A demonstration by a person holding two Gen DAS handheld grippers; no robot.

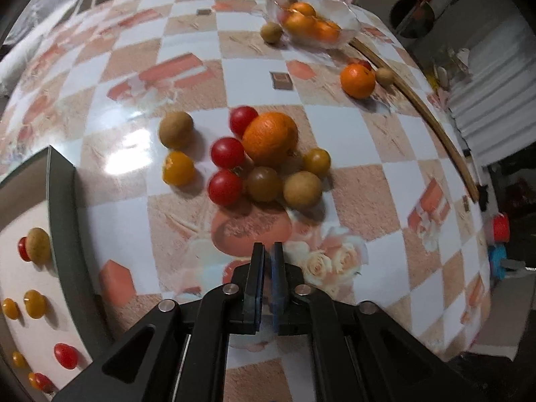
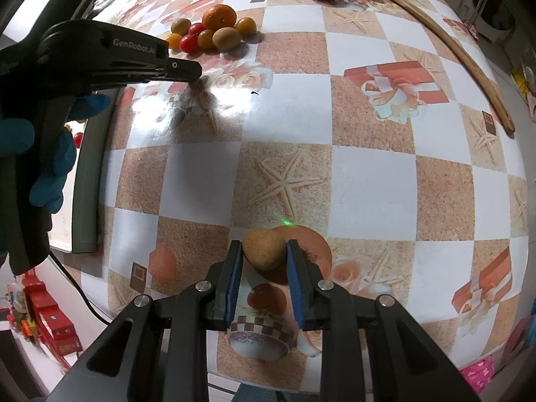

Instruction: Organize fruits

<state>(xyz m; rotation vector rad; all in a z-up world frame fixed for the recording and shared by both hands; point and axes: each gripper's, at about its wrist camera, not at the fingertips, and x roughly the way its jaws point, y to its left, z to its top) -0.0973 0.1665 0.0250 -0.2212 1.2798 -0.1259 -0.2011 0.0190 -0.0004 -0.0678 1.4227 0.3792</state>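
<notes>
Nearest the right wrist camera, the right gripper (image 2: 264,256) has its blue-padded fingers (image 2: 234,274) clamped on a tan round fruit (image 2: 263,249), held just above the checked tabletop (image 2: 368,181). Around it the cloth lies bare on every side, with wide open room out to the curved far-right edge, where a thin wooden stick (image 2: 452,47) runs along the rim.

In the left wrist view, the left gripper (image 1: 269,258) hangs over bare cloth with its fingers (image 1: 256,281) a narrow slit apart and nothing between them. At far left a dark-rimmed tray (image 1: 62,221) takes up the tabletop's left edge; on its pale floor sit small red, yellow and tan fruits. Just beyond the gripper lies the main cluster (image 1: 248,157): a large orange touching red cherry tomatoes, yellow ones and tan fruits, with clear cloth between it and the tray rim. Farther right, well apart, a lone orange (image 1: 357,80) sits near the stick, and a glass bowl (image 1: 348,16) of oranges stands at the far edge, a tan fruit just beside it.
</notes>
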